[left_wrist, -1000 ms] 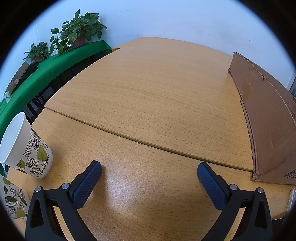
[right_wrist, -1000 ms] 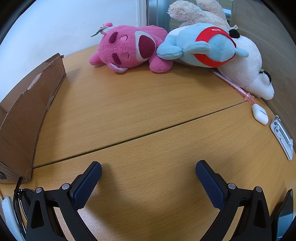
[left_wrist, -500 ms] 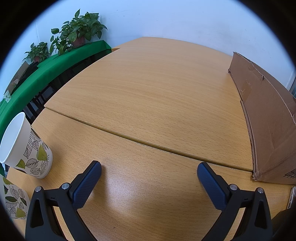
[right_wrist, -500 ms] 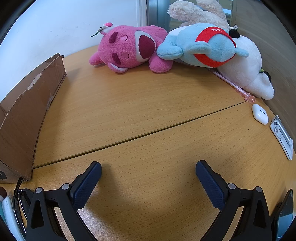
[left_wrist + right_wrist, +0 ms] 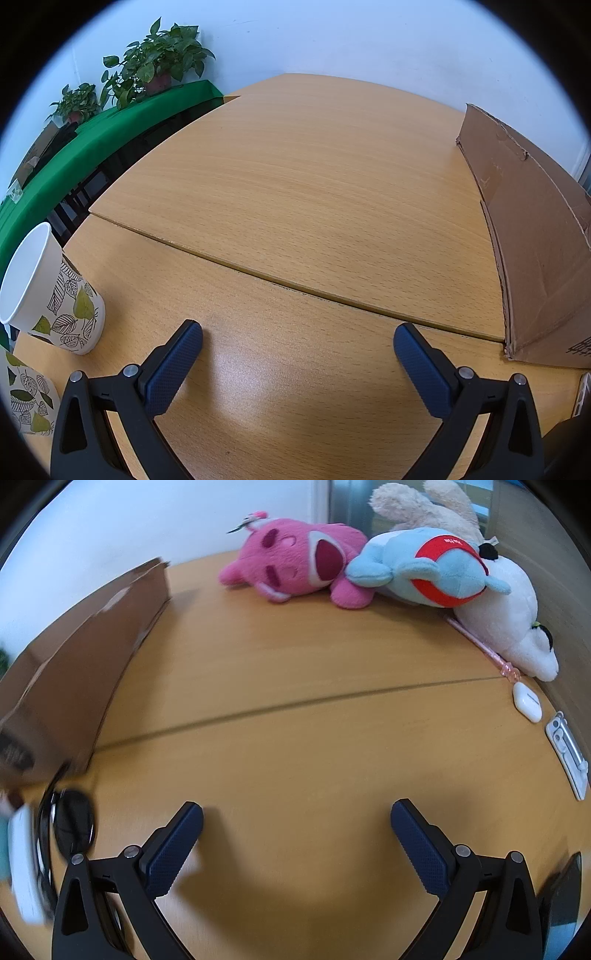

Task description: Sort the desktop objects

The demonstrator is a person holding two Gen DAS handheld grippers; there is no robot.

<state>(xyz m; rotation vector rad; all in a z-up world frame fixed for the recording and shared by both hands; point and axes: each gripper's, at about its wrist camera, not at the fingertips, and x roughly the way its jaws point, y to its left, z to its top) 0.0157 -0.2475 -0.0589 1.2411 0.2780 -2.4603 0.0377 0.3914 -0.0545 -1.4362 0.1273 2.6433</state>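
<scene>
My left gripper (image 5: 297,338) is open and empty over the bare wooden table (image 5: 295,184). A leaf-print paper cup (image 5: 51,295) stands to its left, a second one (image 5: 26,402) at the lower left edge. My right gripper (image 5: 295,816) is open and empty above the table. Black sunglasses (image 5: 70,827) and a white object (image 5: 22,864) lie at its lower left. A white earbud case (image 5: 527,702) and a white-and-silver flat device (image 5: 567,751) lie at the right. The cardboard box (image 5: 77,664) stands at the left; it also shows in the left wrist view (image 5: 535,240).
Plush toys lie at the back: pink (image 5: 295,561), blue with red band (image 5: 424,568), white (image 5: 509,620). A pink pen (image 5: 484,650) lies by the white plush. A dark flat object (image 5: 565,893) sits at the lower right. Potted plants (image 5: 155,59) stand on a green-covered table (image 5: 92,136).
The right gripper has shifted toward the left; its view is blurred, and the sunglasses and box now show more. The left gripper has not moved.
</scene>
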